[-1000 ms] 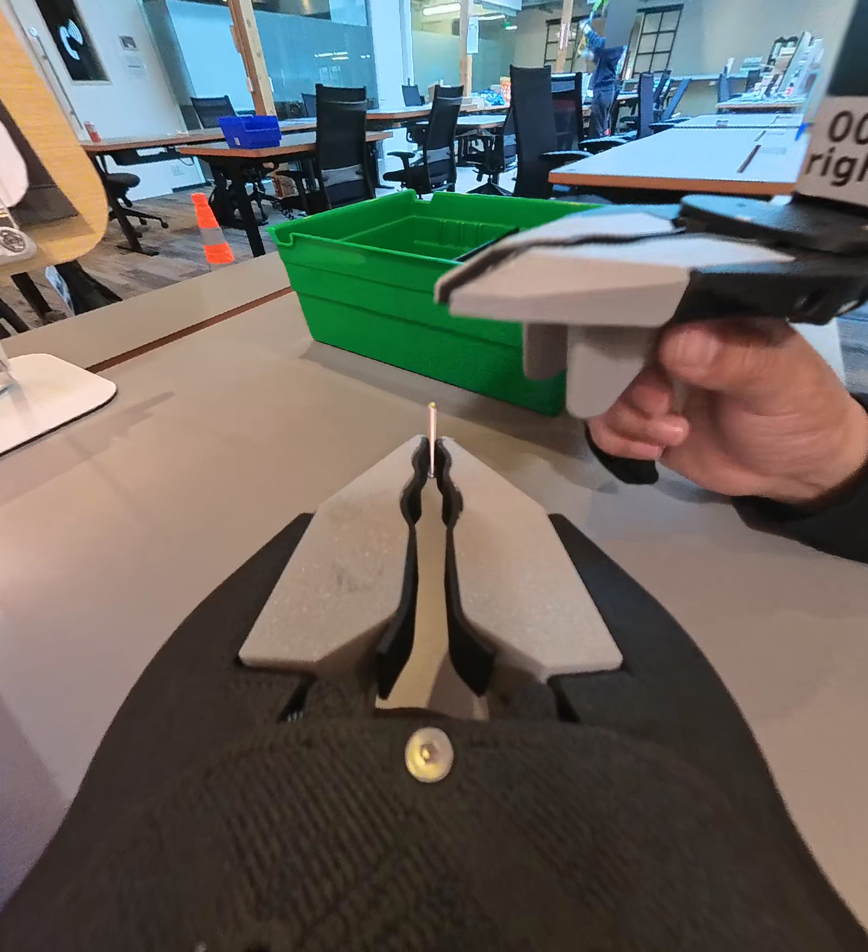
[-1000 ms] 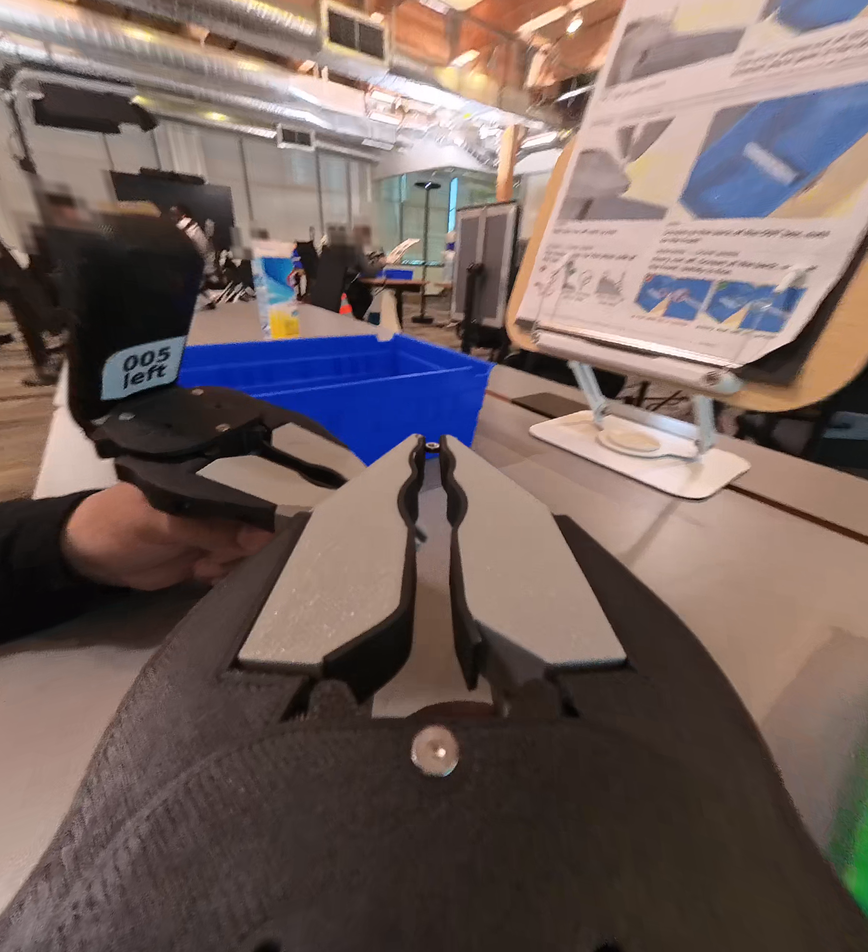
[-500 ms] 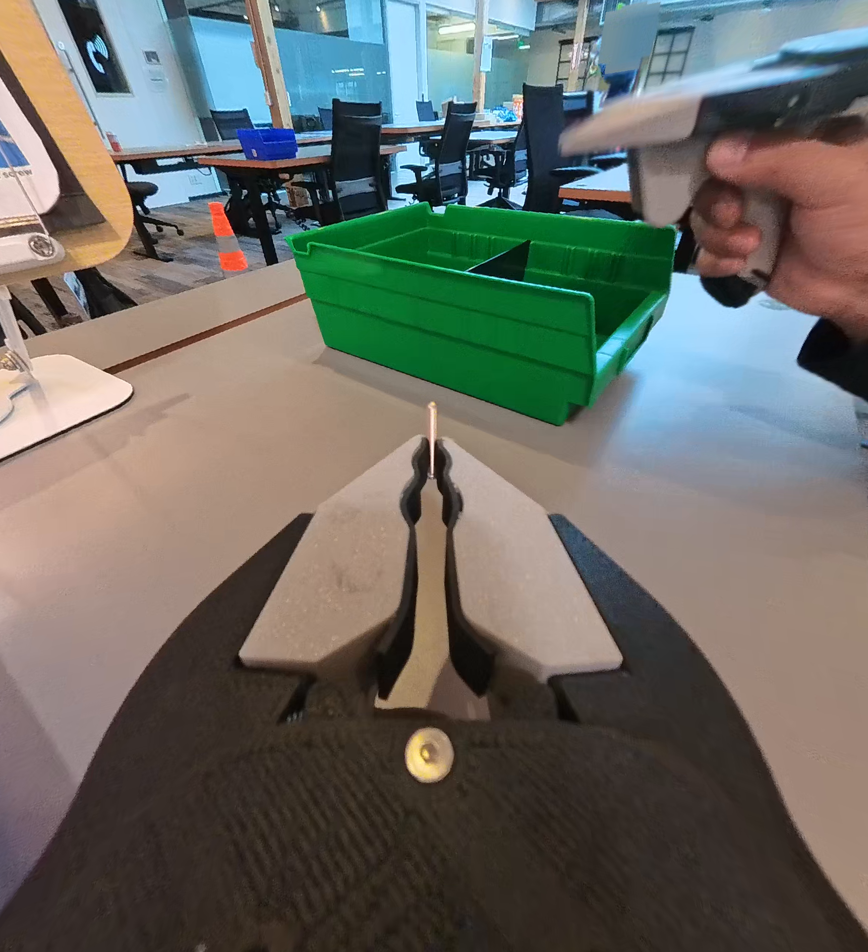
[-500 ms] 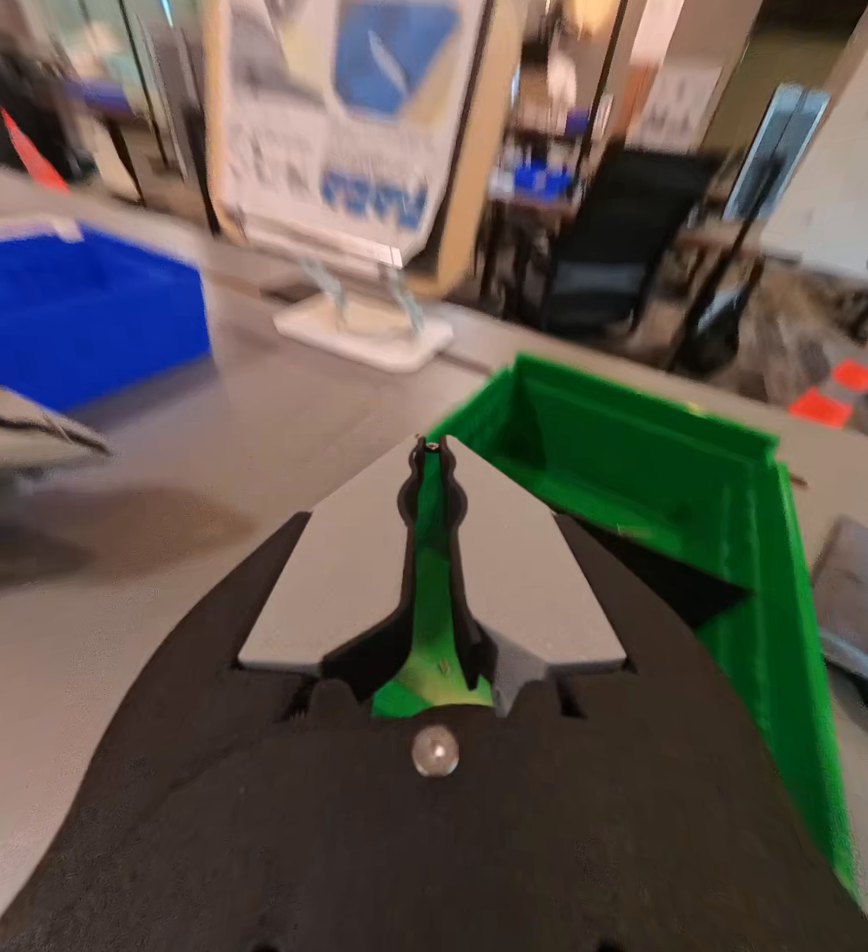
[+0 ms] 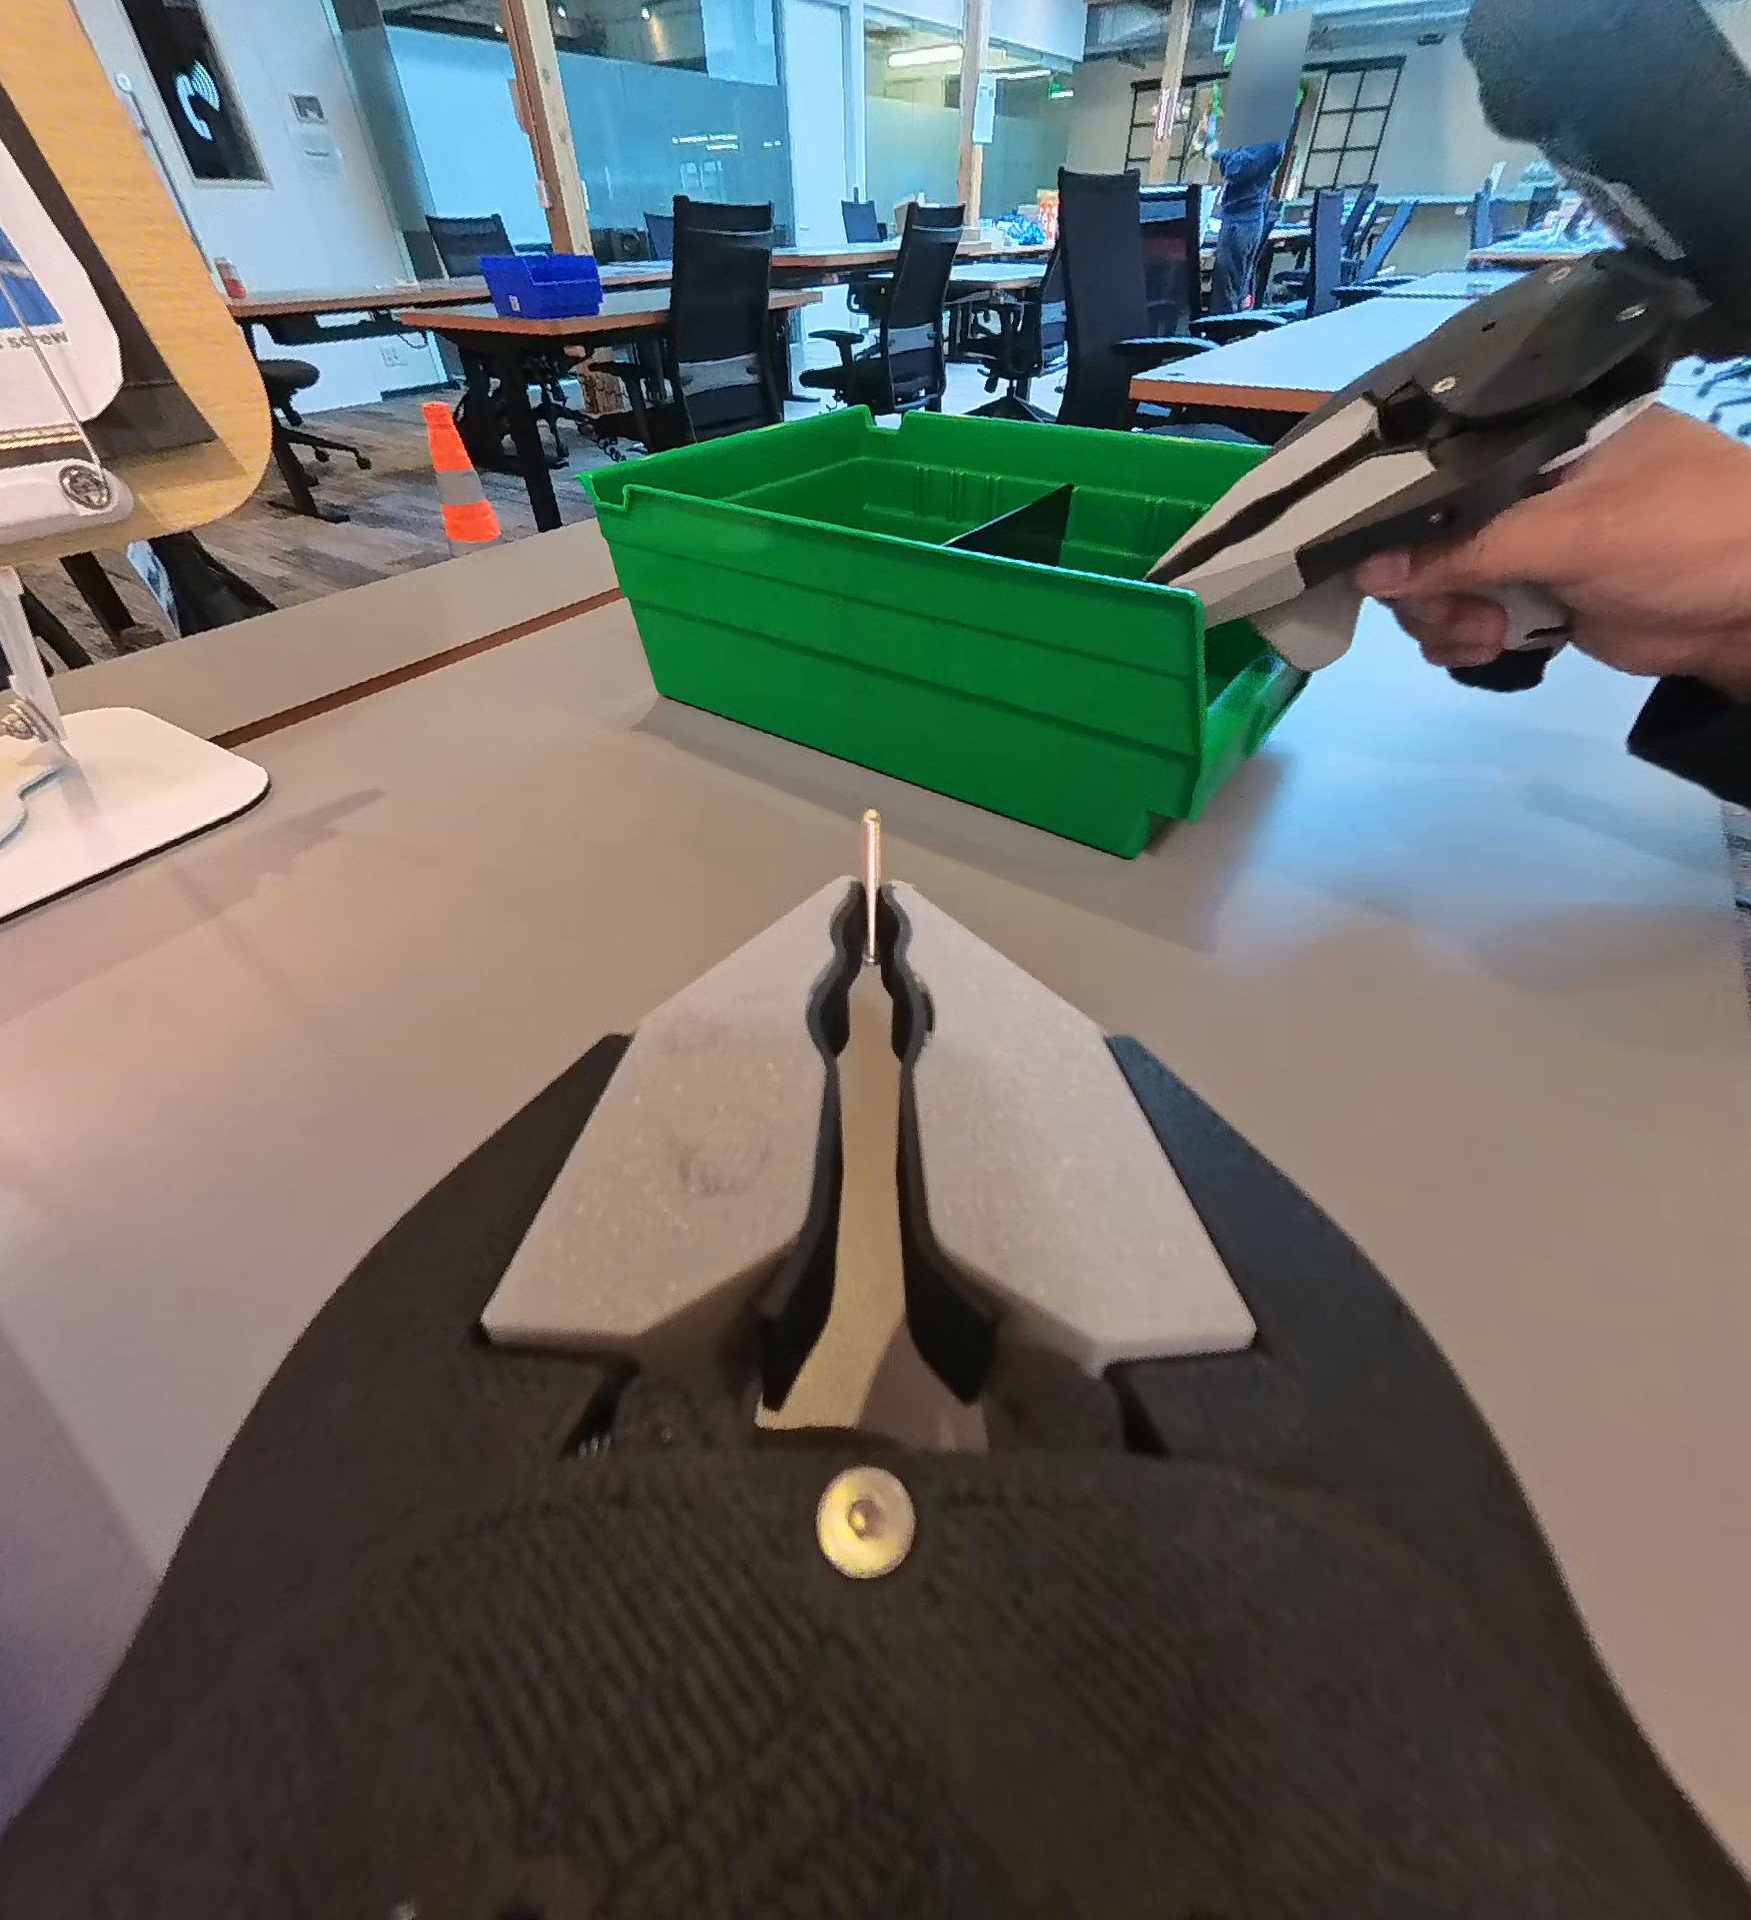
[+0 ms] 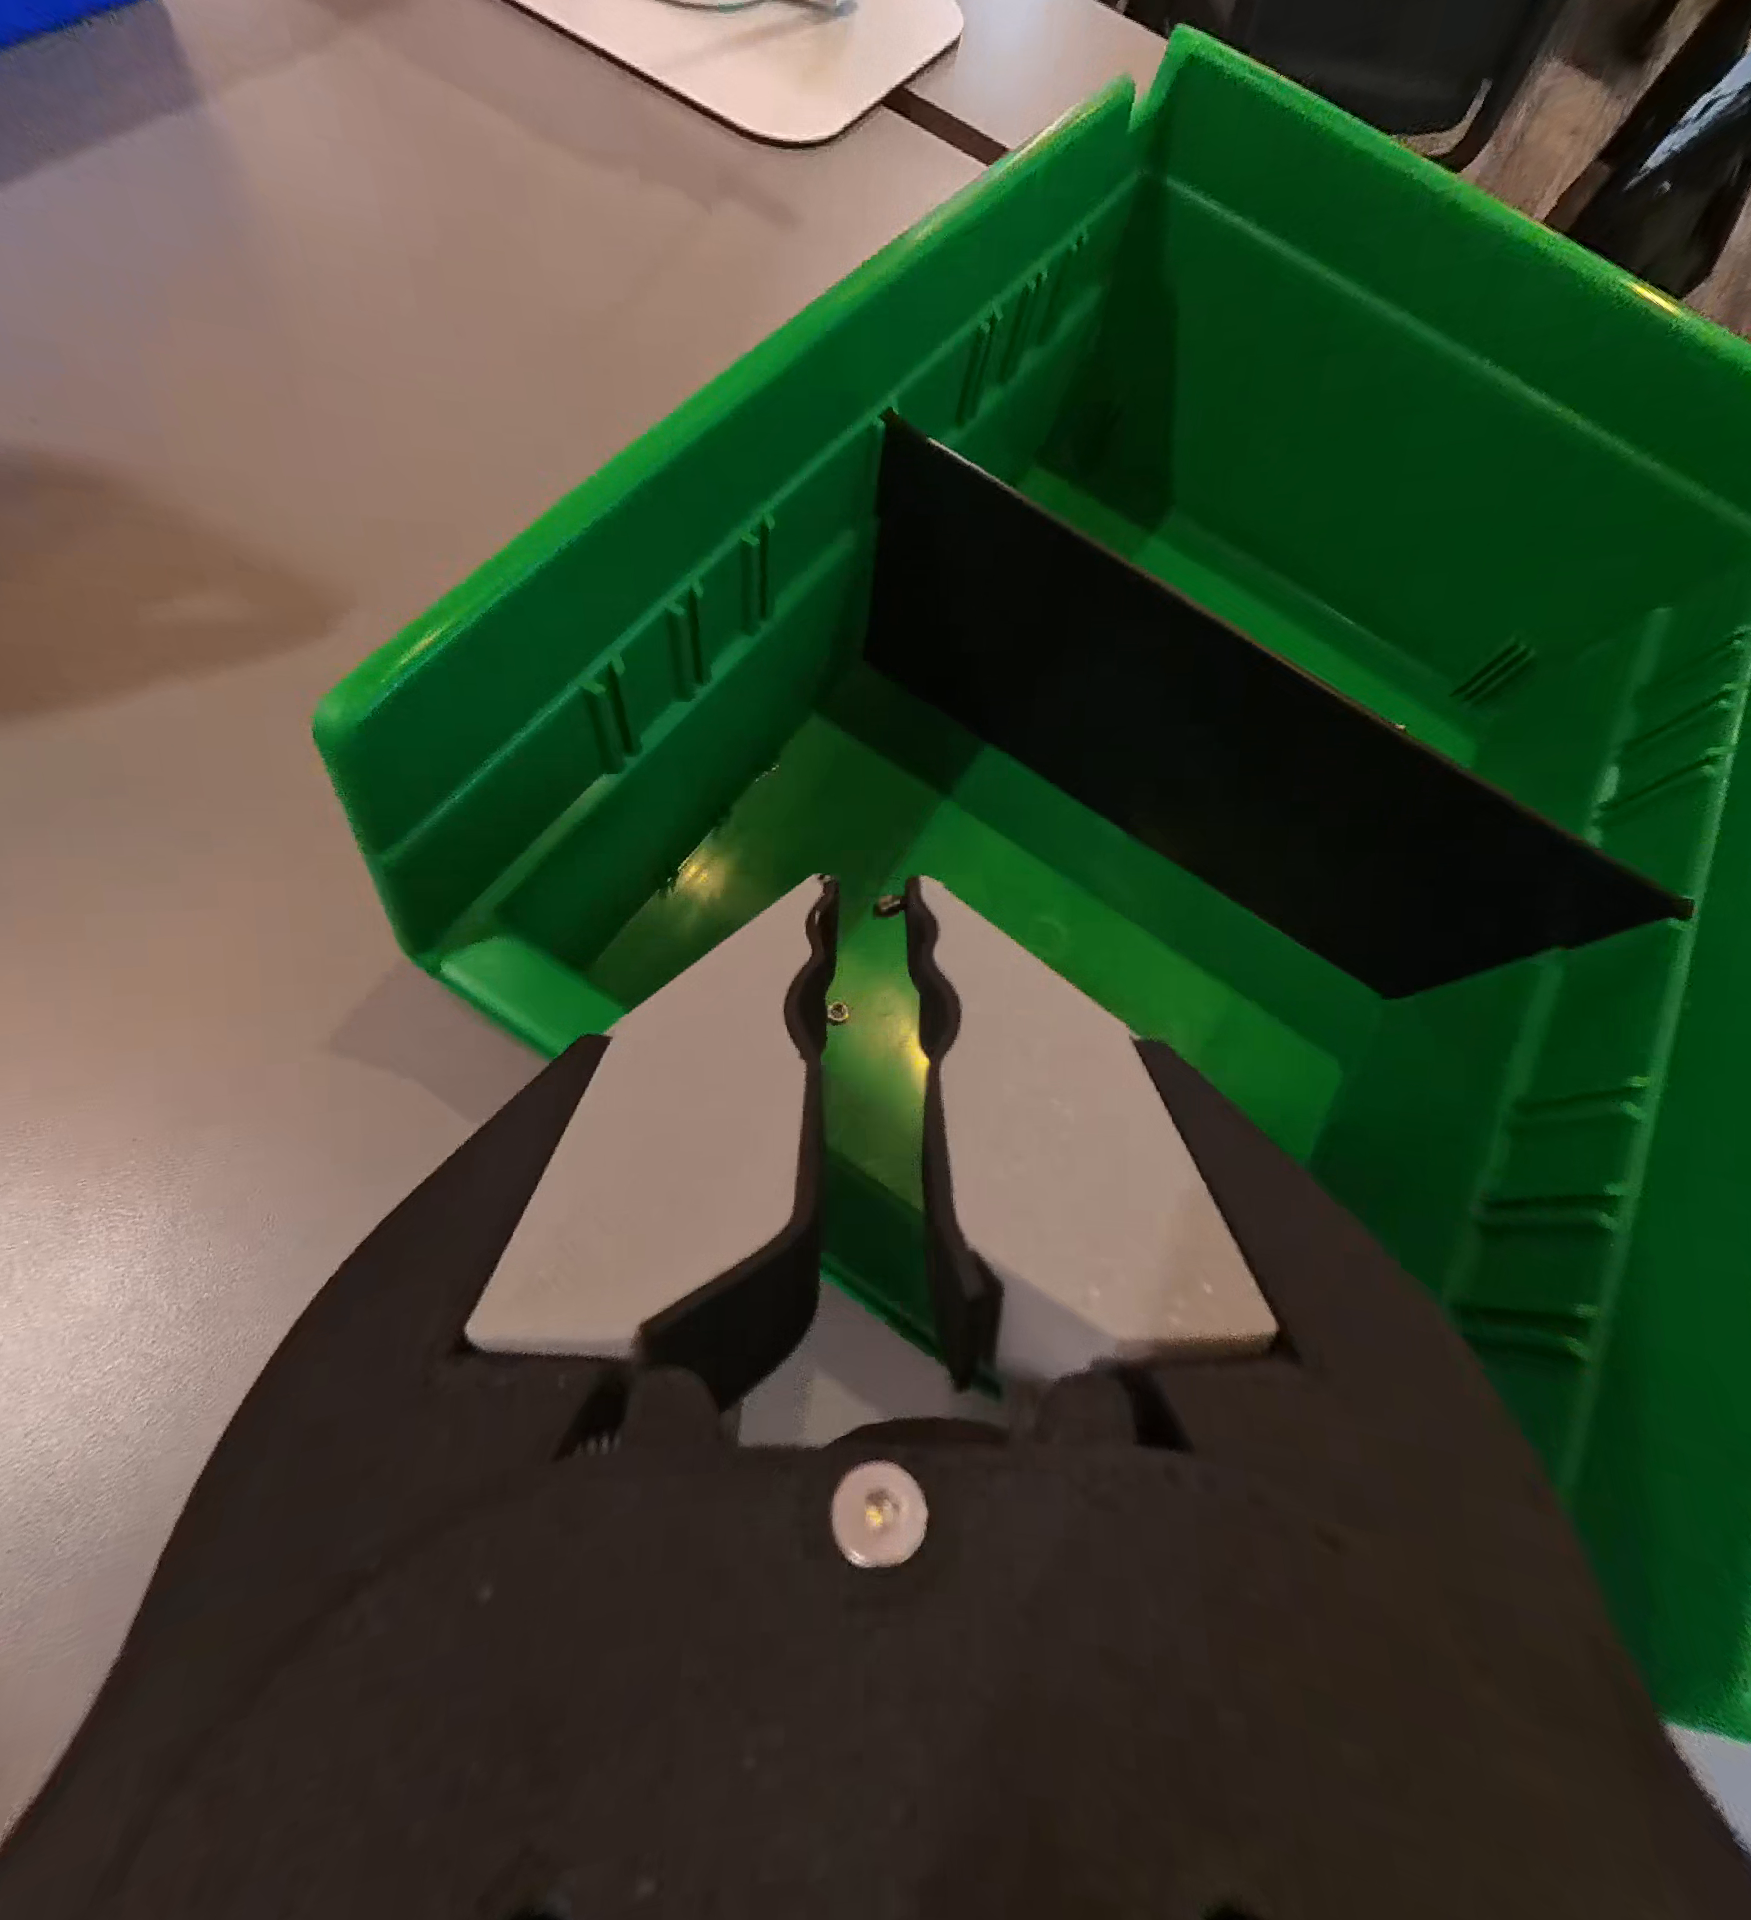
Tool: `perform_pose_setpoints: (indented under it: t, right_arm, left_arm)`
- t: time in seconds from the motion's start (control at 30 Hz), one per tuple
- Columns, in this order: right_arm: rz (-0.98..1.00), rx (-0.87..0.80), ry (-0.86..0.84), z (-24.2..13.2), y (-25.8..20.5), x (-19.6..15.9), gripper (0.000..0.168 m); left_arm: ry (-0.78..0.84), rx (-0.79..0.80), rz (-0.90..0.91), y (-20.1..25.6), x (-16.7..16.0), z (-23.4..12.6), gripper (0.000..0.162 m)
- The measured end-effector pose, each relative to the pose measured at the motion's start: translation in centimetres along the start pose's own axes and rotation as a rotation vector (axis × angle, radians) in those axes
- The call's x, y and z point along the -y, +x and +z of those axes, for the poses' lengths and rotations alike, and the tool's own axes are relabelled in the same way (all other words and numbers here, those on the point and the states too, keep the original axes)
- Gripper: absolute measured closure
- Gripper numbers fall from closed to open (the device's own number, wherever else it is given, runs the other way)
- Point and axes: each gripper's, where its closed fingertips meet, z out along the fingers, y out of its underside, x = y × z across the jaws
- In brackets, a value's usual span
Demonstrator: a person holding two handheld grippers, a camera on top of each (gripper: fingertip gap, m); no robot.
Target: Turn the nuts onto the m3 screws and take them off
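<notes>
Tongs first: the left gripper [image 5: 869, 914] is clamped on an upright screw [image 5: 870, 868]; the right gripper [image 6: 869, 902], parted, dips into the green bin [image 6: 1266, 343] over a tiny nut [image 6: 836, 1008], which could slip aside.

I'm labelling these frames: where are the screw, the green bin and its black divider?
screw [image 5: 870, 883]: left wrist view, on the bare shaft above the shut fingertips.
green bin [image 5: 902, 665]: left wrist view, on the near outer wall.
black divider [image 6: 1214, 717]: right wrist view, on its near face.
</notes>
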Motion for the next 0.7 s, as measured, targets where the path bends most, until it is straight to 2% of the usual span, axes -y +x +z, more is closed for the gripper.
perform_pose_setpoints:
  t: [0.33, 0.5, 0.63, 0.7]
  right_arm:
    - [0.031, 0.022, 0.043, -0.3, -0.2, 0.5, 0.159]
    - [0.047, 0.008, 0.148, -1.6, -0.6, 2.6, 0.16]
    - [0.042, 0.168, 0.36, -4.1, -5.5, 7.2, 0.162]
    - [0.013, 0.251, 0.405, -4.5, -8.7, 8.7, 0.161]
  left_arm:
    - [-0.001, -0.002, 0.001, 0.1, 0.0, 0.0, 0.162]
    - [0.0, -0.007, 0.003, 0.2, 0.0, 0.0, 0.162]
    - [0.012, -0.022, 0.005, 0.5, 0.2, 0.0, 0.162]
    - [0.007, -0.029, 0.012, 0.6, 0.1, 0.1, 0.162]
